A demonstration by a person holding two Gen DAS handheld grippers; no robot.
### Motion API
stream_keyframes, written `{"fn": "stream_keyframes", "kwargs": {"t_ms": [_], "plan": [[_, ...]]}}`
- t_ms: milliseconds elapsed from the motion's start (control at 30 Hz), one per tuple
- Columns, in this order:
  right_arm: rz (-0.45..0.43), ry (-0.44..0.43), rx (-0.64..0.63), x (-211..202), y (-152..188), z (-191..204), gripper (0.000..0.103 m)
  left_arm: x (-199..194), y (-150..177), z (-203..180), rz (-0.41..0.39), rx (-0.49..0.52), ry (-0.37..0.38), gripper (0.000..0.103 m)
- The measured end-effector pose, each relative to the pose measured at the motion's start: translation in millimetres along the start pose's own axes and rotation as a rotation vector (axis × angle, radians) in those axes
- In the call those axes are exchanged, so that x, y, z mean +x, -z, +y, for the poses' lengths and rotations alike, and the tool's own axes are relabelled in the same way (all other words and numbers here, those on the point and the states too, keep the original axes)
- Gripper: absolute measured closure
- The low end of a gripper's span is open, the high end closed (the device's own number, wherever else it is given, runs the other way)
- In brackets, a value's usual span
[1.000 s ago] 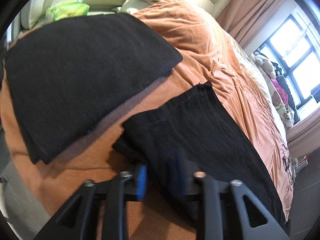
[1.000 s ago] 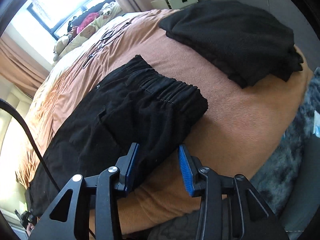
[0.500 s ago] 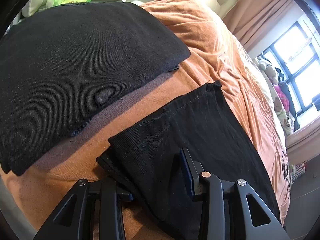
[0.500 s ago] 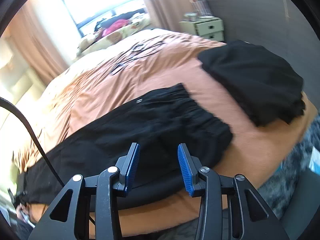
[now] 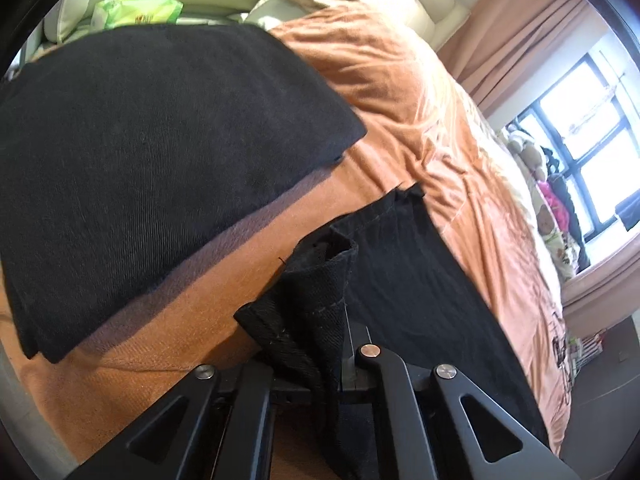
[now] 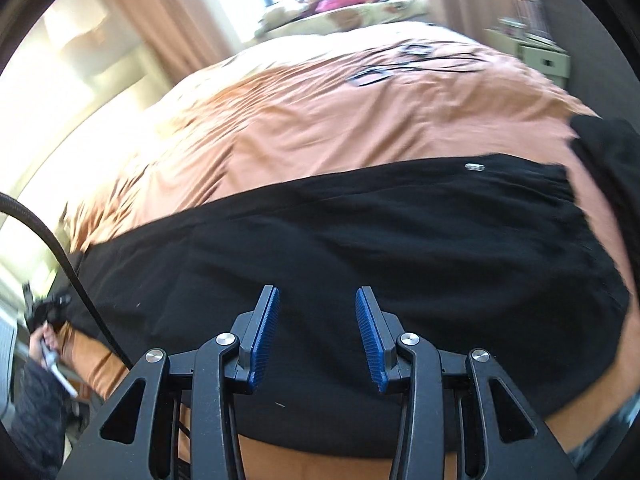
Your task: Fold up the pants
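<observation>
Black pants [image 6: 400,240] lie stretched across the orange bed cover [image 6: 340,112], waistband to the right, legs to the left. In the left wrist view my left gripper [image 5: 320,344] is shut on the bunched hem of a pant leg [image 5: 316,292], lifted a little off the bed; the rest of the leg [image 5: 420,300] runs away to the right. My right gripper [image 6: 316,336] is open and empty, hovering over the middle of the pants near the front edge of the bed.
A folded black garment [image 5: 152,168] lies on the bed to the left of the held hem. Another dark pile [image 6: 612,152] sits past the waistband. Pillows [image 5: 360,8] lie at the bed's head; a window [image 5: 580,128] and a curtain [image 5: 516,36] stand beyond.
My left gripper has closed on the pant-leg hem and raised it. My right gripper has swung left from the waistband toward the middle of the pants, staying open.
</observation>
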State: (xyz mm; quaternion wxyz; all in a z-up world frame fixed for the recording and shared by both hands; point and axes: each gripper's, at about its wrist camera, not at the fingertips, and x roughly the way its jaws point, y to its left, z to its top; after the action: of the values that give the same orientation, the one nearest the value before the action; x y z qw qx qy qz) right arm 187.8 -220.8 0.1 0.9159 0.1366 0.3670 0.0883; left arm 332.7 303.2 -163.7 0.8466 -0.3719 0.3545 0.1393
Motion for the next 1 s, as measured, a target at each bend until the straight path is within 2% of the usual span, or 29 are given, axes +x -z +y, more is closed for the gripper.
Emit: {"fn": "stream_keyframes", "kwargs": {"t_ms": [133,367,867,1000], "plan": [[0.044,-0.061,-0.065,30,-13,22,0.065,-14,-8,-13,-0.032,0.021,0.026,0.098],[0.087,-0.117,-0.147,75,-23,57,0.065,-33,-21,-38,-0.07,0.077,0.056,0.098],[0.174,-0.134,-0.264,154,-26,135,0.066,-60,-34,-67,-0.128,0.124,0.114,0.098],[0.205,-0.149,-0.294,174,-17,150,0.078,-63,-35,-71,-0.134,0.131,0.122,0.098]]}}
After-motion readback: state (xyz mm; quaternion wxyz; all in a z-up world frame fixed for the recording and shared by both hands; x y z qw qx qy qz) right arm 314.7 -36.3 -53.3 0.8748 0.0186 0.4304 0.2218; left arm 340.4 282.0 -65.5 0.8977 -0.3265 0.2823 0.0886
